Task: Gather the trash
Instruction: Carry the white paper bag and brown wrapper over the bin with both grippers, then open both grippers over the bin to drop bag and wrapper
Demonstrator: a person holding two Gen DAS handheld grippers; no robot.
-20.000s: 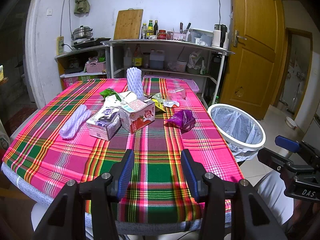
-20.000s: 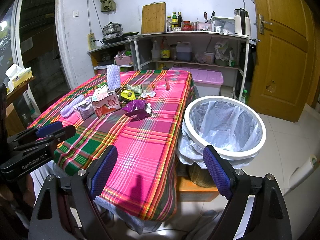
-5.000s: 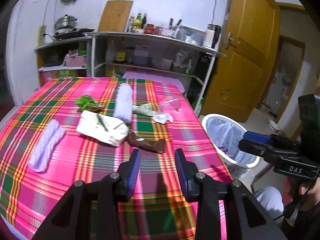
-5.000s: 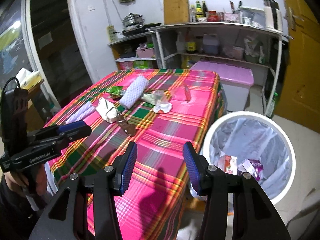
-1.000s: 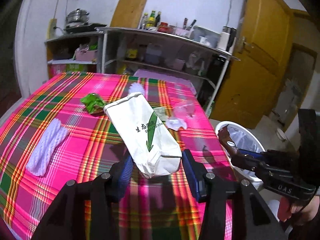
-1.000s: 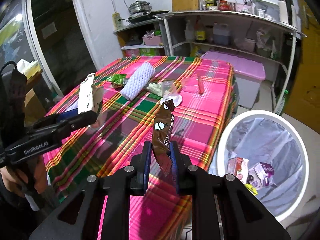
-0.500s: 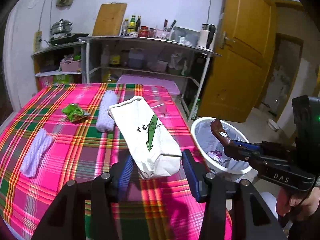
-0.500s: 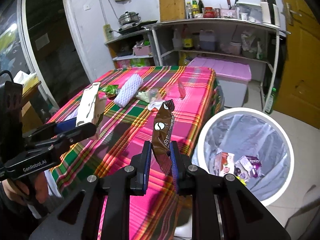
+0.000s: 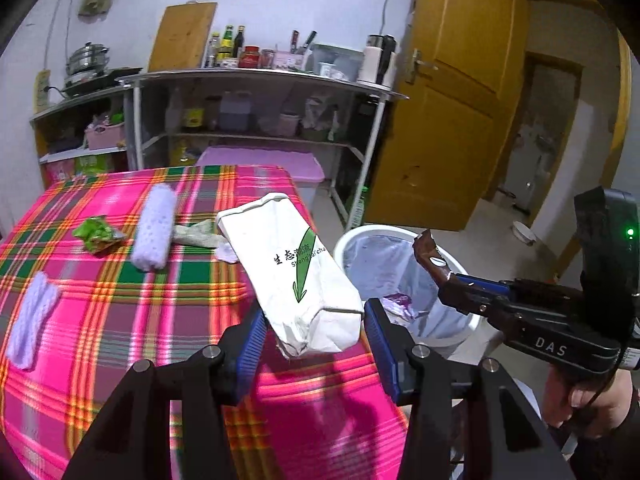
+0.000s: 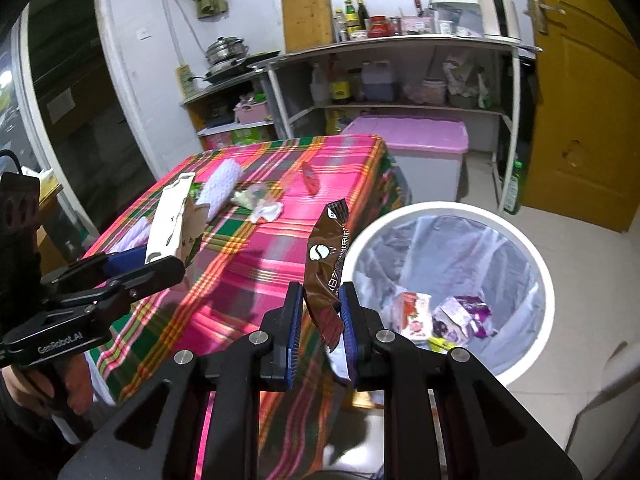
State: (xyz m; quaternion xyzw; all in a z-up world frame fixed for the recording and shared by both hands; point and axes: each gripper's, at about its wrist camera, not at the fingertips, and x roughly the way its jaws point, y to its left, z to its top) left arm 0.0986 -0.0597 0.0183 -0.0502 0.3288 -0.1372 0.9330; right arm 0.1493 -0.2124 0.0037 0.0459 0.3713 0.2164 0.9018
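Note:
My left gripper [image 9: 312, 340] is shut on a white paper bag [image 9: 292, 272] with a green arrow, held above the table's right edge. My right gripper [image 10: 320, 332] is shut on a brown snack wrapper [image 10: 326, 276] that stands up between its blue pads. The white trash bin [image 10: 536, 264] with a clear liner sits on the floor just right of the wrapper and holds several pieces of trash. In the left wrist view the bin [image 9: 352, 240] lies behind the bag, and the right gripper [image 9: 448, 284] with the wrapper [image 9: 430, 256] hovers over its rim.
On the pink plaid table [image 9: 120, 312] lie two white foam nets [image 9: 154, 226], a green wrapper [image 9: 96, 234], crumpled clear plastic [image 10: 256, 196] and a red packet [image 10: 310, 178]. A pink-lidded box [image 10: 412, 136], metal shelves and a wooden door [image 10: 588, 92] stand behind.
Both grippers have swung to the right with their loads, away from the table's middle. The bin has come closer and now sits right beside the brown wrapper.

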